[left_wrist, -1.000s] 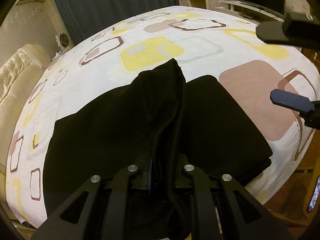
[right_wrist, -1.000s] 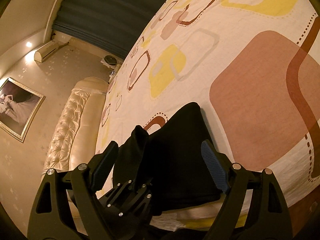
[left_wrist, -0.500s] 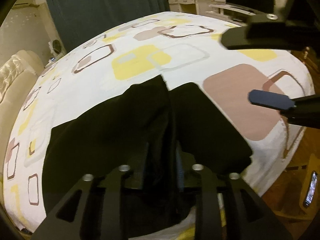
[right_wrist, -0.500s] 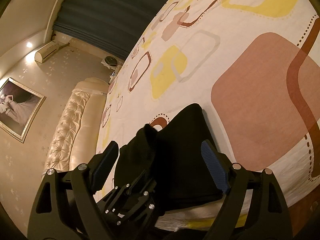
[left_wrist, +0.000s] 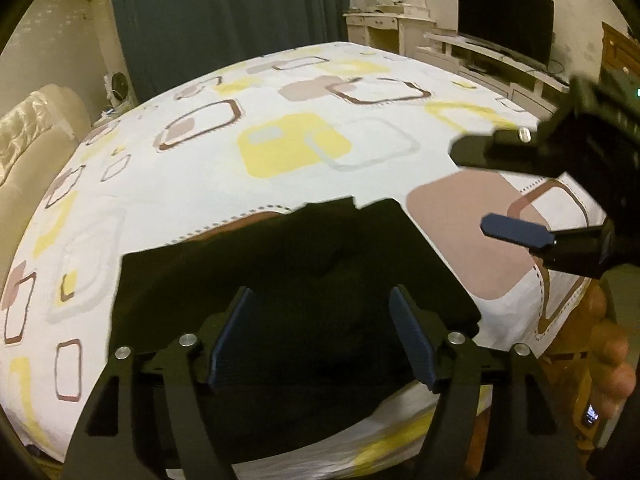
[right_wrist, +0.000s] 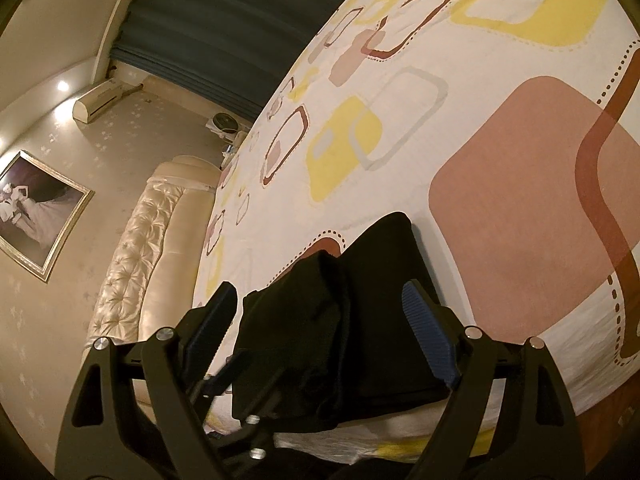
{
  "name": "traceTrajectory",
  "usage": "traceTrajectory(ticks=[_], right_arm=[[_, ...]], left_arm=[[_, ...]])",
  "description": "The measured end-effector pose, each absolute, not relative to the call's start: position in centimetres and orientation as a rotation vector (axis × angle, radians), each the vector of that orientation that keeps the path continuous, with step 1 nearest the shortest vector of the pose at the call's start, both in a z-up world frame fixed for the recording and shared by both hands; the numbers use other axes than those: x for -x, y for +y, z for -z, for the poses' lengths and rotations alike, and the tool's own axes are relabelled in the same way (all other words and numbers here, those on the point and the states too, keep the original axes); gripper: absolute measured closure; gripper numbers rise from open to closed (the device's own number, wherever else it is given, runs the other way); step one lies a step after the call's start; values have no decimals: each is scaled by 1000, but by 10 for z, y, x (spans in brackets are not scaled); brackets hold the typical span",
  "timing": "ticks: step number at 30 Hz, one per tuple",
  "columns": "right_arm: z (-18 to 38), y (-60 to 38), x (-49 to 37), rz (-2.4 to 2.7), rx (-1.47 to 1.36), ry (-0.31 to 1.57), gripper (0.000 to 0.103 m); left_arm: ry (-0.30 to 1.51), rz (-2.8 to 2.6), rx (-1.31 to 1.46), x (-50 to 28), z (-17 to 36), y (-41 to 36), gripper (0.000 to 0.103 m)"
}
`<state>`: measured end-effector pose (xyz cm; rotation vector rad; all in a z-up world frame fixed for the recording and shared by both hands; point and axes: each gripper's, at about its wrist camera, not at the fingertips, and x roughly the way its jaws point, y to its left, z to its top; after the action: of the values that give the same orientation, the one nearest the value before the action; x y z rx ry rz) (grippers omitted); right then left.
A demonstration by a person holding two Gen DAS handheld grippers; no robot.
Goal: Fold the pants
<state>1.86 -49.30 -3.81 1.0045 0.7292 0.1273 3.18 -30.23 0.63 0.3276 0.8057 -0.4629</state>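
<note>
The black pants [left_wrist: 288, 280] lie folded flat at the near edge of the bed's patterned sheet [left_wrist: 296, 144]. My left gripper [left_wrist: 320, 336] is open just above the pants' near edge, holding nothing. My right gripper [left_wrist: 476, 188] shows at the right of the left wrist view, open, over the sheet to the right of the pants. In the right wrist view the pants [right_wrist: 360, 320] lie between and beyond the open right gripper [right_wrist: 324, 332], with the left gripper's fingers [right_wrist: 224, 372] low on the left.
The bed's near edge drops off just below the pants [left_wrist: 360, 432]. A cream tufted headboard [right_wrist: 132, 268] is on the left. A dark curtain [left_wrist: 224, 12], a dresser [left_wrist: 384, 28] and a TV [left_wrist: 504, 20] stand beyond the bed.
My left gripper was shut on a raised fold of the pants; it has opened and let go, and the fold has dropped flat. The right gripper stayed open.
</note>
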Motion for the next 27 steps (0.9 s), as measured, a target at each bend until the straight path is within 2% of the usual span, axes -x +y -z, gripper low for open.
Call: traceTrajectory(ticks=[5, 11, 18, 27], right_arm=[[37, -490, -20, -140, -990, 743, 18], [34, -482, -22, -160, -968, 756, 18], [43, -463, -30, -187, -932, 812, 18], [66, -436, -51, -210, -869, 924, 18]], left_arm=[[814, 454, -262, -40, -21, -275, 33], [841, 429, -125, -56, -30, -202, 28], [872, 368, -62, -67, -12, -105, 25], [903, 323, 14, -66, 9, -55, 24]])
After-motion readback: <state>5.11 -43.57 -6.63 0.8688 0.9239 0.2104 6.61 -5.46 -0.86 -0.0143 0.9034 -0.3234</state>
